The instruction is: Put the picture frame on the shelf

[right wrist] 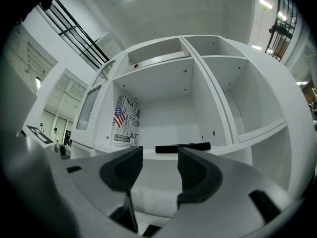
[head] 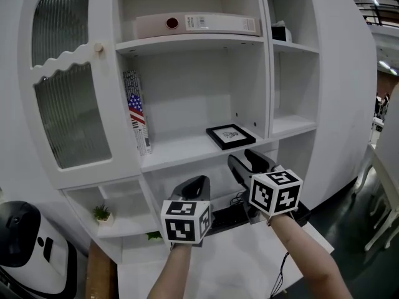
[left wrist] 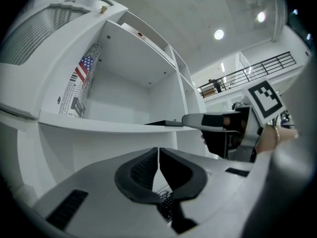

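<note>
White cabinet shelves [head: 187, 147] fill the view, and the flat black picture frame [head: 230, 136] lies on the middle shelf, toward 3 o'clock in its compartment, touching nothing else. Placement looks done! The right gripper [head: 247, 159] hovers just off the frame's 6 o'clock, jaws wide and empty. The left gripper [head: 194, 187] sits lower, jaws together, empty. Next, I'd judge: back straight out, clear of the shelf lip. In the same compartment, a flag-printed book [head: 137, 111] stands at 9 o'clock. Above, a beige binder [head: 196, 23] lies flat.
</note>
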